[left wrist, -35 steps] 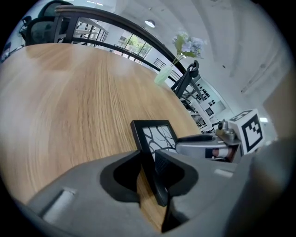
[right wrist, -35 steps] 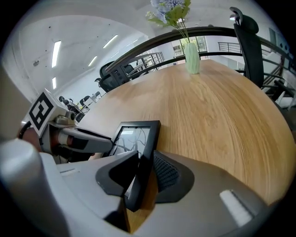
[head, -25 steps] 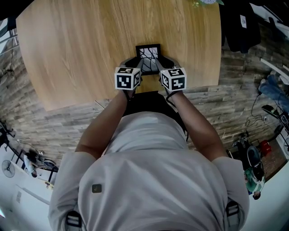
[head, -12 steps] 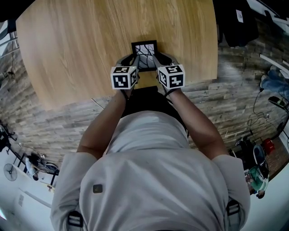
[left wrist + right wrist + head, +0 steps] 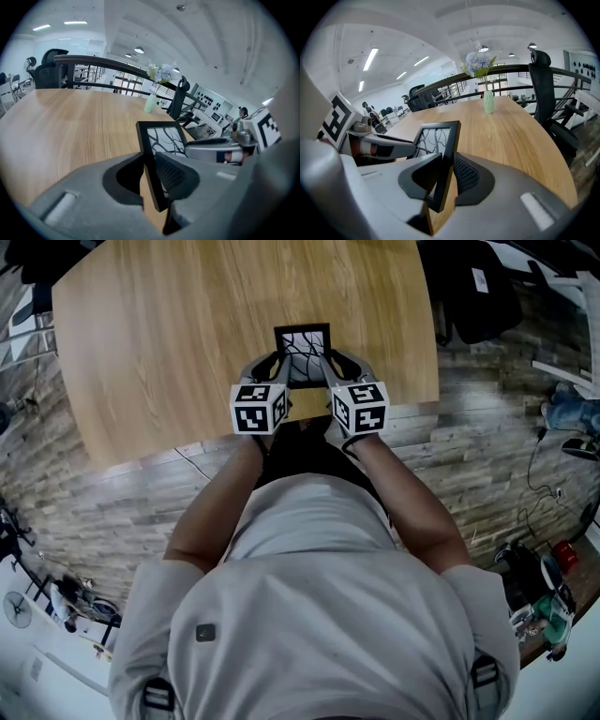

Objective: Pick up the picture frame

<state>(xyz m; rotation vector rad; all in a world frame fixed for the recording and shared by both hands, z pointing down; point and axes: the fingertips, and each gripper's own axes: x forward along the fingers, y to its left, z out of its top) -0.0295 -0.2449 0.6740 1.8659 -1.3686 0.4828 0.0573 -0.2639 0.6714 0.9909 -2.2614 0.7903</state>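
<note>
The picture frame [image 5: 302,345] is small and black, with a branch drawing on white. It hangs tilted over the near edge of the wooden table [image 5: 169,334]. My left gripper [image 5: 272,368] clamps its left edge and my right gripper [image 5: 331,368] clamps its right edge. In the left gripper view the frame [image 5: 161,137] stands edge-on between the left gripper's [image 5: 150,174] ribbed pads. The right gripper view shows the frame [image 5: 437,137] pinched the same way in the right gripper [image 5: 446,177]. The frame's lower corners are hidden behind the jaws.
A pale green vase of flowers [image 5: 487,99] stands at the table's far end. A black office chair [image 5: 543,89] sits beside the table on the right. Dark clothing [image 5: 478,287] lies off the table's far right corner, with cables and gear on the plank floor.
Both grippers have closed on the frame's side edges and risen with it, so the frame now hangs off the table top. The marker cubes look slightly larger.
</note>
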